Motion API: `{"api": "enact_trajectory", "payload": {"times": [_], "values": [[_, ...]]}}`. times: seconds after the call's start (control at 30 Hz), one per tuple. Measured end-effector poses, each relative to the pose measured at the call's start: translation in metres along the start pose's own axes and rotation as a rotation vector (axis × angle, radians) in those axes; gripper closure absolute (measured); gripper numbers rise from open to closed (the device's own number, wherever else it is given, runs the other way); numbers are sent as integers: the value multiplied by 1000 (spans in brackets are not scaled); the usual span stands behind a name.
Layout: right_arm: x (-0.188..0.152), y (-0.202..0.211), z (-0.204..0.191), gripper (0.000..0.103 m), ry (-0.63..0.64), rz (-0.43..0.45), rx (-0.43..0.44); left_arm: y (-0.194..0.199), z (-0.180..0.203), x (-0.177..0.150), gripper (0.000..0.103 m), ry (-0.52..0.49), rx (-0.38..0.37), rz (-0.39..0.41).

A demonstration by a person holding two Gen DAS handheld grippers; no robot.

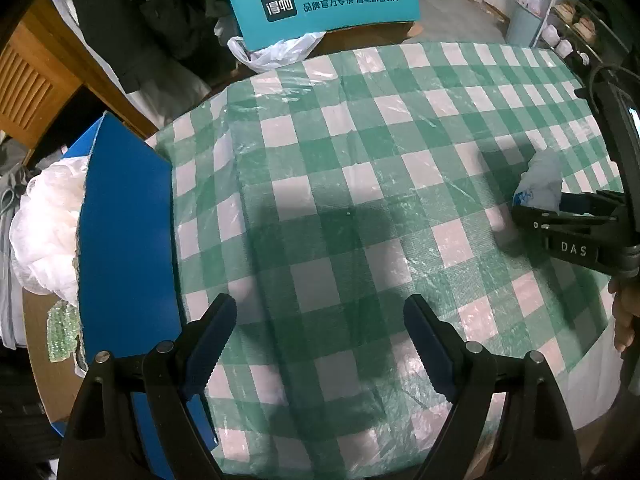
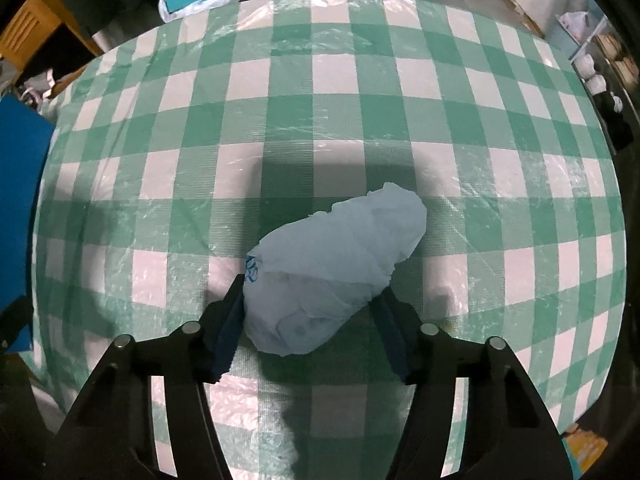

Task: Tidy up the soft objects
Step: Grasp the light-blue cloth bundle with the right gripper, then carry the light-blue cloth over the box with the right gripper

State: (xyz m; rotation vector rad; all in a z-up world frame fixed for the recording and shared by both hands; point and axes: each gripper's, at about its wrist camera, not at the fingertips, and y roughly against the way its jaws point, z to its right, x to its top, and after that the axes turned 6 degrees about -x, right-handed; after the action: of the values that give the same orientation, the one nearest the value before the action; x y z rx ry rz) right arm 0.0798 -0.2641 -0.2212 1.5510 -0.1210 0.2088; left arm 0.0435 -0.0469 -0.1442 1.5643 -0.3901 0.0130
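1. A blue box (image 1: 128, 240) stands at the left edge of the tabletop (image 1: 360, 160), with crumpled white plastic bags (image 1: 44, 232) piled inside it.
2. The left gripper (image 1: 320, 344) hovers over the green-and-white checked cloth near the front edge, its jaws wide apart with nothing between them.
3. A teal box (image 1: 324, 4) with printed characters sits at the far edge, a white bag (image 1: 272, 52) just beside it.
4. The right gripper (image 2: 312, 312) is clamped on a crumpled pale blue plastic bag (image 2: 340, 264); both pads touch its sides.
5. In the left wrist view, that bag sits toward the right edge of the tabletop, well apart from the blue box.
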Motion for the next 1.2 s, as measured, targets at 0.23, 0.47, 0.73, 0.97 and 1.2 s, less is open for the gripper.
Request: {"api": "enact_trajectory", "payload": {"times": [0.23,0.47,0.73,0.97,1.2], "values": [[-2,19,-23,53,36,47,-28,8,-2,-3,16,-2,1,23],[-6,53,-41,53,73,114,-2,22,-8,-4,39,11,-7,61],[-8,90,-60,53,120,184,37,37,-18,-8,65,31,-43,87],[-7,119,-76,53,156,235,81,55,-31,-12,76,56,-53,124],[-5,139,-96,53,185,270,112,74,-52,-16,80,94,-39,168]]}}
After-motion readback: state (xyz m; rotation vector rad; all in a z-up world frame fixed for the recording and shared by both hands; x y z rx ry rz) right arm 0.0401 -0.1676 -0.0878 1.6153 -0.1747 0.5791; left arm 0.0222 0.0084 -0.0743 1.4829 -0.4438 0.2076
